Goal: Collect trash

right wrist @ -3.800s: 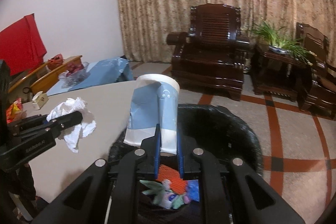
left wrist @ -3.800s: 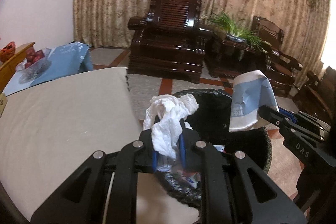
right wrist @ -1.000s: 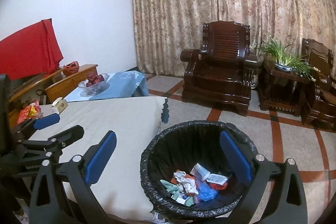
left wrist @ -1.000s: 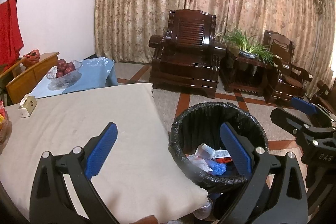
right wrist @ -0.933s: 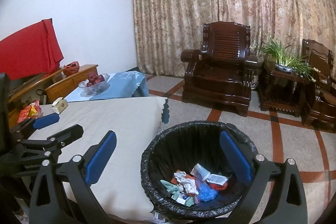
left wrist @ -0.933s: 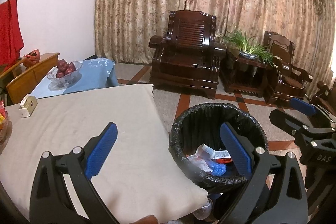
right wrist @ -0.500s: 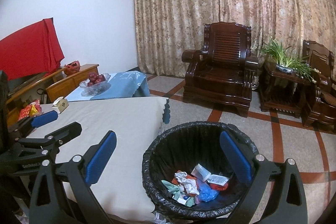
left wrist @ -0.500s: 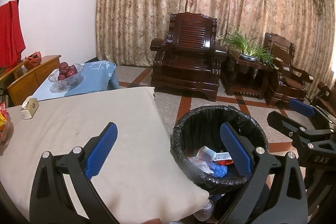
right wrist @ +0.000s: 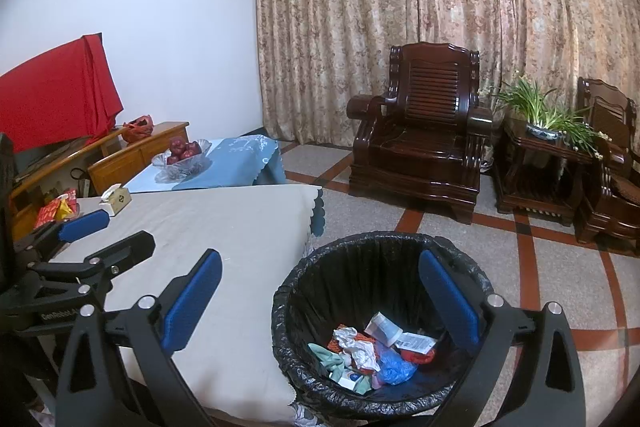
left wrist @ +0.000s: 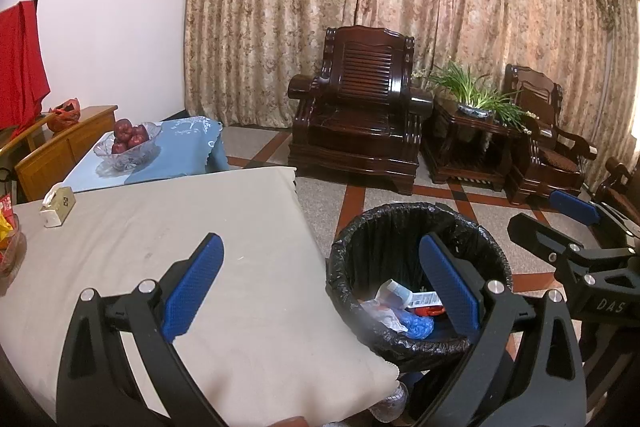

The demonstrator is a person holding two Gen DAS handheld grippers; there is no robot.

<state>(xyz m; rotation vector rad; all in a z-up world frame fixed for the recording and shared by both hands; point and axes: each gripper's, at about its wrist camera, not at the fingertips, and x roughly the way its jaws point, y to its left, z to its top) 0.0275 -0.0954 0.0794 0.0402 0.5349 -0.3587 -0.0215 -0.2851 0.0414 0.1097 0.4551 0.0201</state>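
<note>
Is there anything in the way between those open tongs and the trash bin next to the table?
Nothing visible. Both the left tongs and right tongs hang open and empty above the bin, whose mouth is uncovered, with trash at the bottom.

Left gripper (left wrist: 320,279) hung wide apart over the table (left wrist: 168,227) edge, holding nothing. Bin (left wrist: 416,223) stood just beside the table, trash (left wrist: 400,307) lying inside. Right gripper (left wrist: 552,215) hovered spread past the bin.
</note>
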